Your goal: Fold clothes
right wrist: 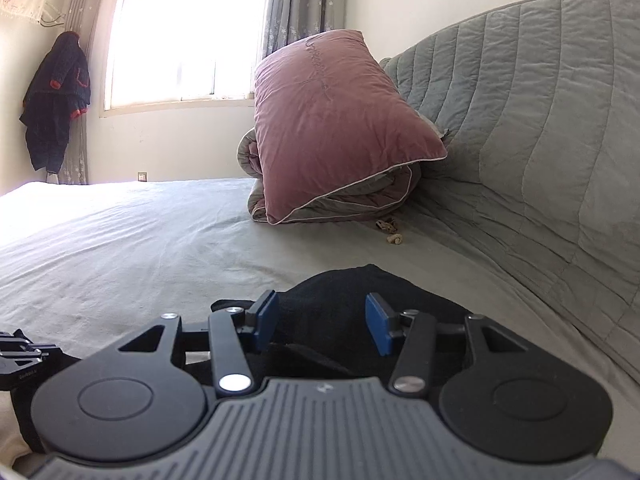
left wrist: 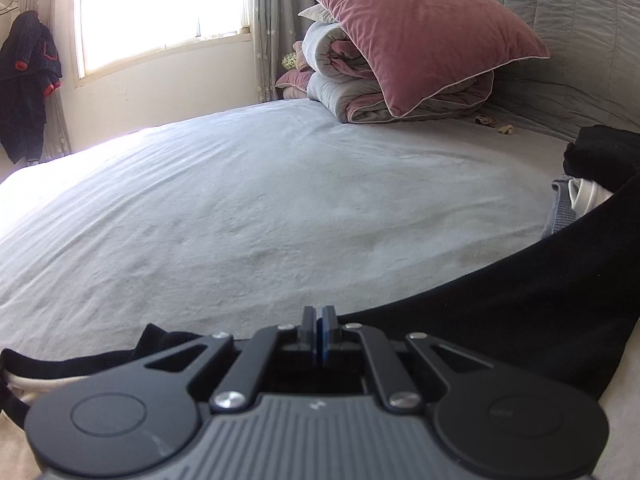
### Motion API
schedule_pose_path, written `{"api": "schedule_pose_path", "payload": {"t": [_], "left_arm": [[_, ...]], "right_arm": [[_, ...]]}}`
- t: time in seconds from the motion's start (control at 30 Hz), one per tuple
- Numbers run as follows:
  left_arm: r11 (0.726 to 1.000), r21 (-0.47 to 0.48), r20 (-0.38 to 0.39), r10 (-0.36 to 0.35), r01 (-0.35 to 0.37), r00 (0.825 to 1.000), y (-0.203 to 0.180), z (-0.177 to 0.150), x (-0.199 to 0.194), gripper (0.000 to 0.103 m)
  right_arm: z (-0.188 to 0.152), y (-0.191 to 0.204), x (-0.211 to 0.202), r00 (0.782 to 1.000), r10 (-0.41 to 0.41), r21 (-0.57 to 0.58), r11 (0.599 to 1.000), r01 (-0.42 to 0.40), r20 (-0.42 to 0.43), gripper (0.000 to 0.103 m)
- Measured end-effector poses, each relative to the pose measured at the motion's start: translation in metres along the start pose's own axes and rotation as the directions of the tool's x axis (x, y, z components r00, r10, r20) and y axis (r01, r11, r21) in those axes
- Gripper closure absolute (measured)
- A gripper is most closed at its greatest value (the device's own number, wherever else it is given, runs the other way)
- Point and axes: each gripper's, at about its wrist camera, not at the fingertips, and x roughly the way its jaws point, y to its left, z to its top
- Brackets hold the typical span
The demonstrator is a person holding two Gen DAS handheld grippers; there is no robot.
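A black garment (left wrist: 520, 312) lies across the near part of the grey bed sheet (left wrist: 240, 208), its edge pulled taut up towards the right. My left gripper (left wrist: 319, 320) is shut with the garment's edge pinched between its pads; black cloth shows on both sides of the fingers. In the right wrist view the same black garment (right wrist: 328, 292) bunches under and beyond my right gripper (right wrist: 323, 320), which stands open, its blue pads apart and touching no cloth. The left gripper (right wrist: 20, 352) shows at the far left there.
A pink pillow (left wrist: 416, 28) leans on a folded quilt (left wrist: 400, 96) at the bed's far side, against a grey quilted headboard (right wrist: 520, 120). More clothes, black (left wrist: 600, 152) and white (left wrist: 584, 196), are piled at the right. A dark jacket (right wrist: 56, 104) hangs by the window.
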Motion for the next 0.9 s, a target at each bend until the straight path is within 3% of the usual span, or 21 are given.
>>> {"api": "schedule_pose_path", "payload": {"t": [0.13,0.43,0.8,0.9], "left_arm": [[1.000,0.000,-0.010,0.000,0.000,1.000,0.000,-0.003,0.001,0.101],[1.000,-0.010,-0.019,-0.010,0.010,1.000,0.003,-0.003,0.002,0.101],[1.000,0.004,-0.024,0.002,-0.002,1.000,0.000,-0.003,0.002,0.101],[1.000,0.000,-0.017,0.009,-0.009,1.000,-0.001,-0.004,0.001,0.101]], "right_arm": [[0.000,-0.021,-0.009,0.997,0.067,0.055,0.996,-0.065,-0.028,0.052],[-0.019,-0.044,-0.035,0.976,0.208,-0.035,0.977,-0.211,-0.067,0.050],[-0.017,-0.026,0.008,0.950,0.261,-0.192,0.937,-0.291,-0.168,0.048],[-0.014,-0.030,0.014,0.931,0.314,-0.122,0.933,-0.339,-0.185,0.095]]}}
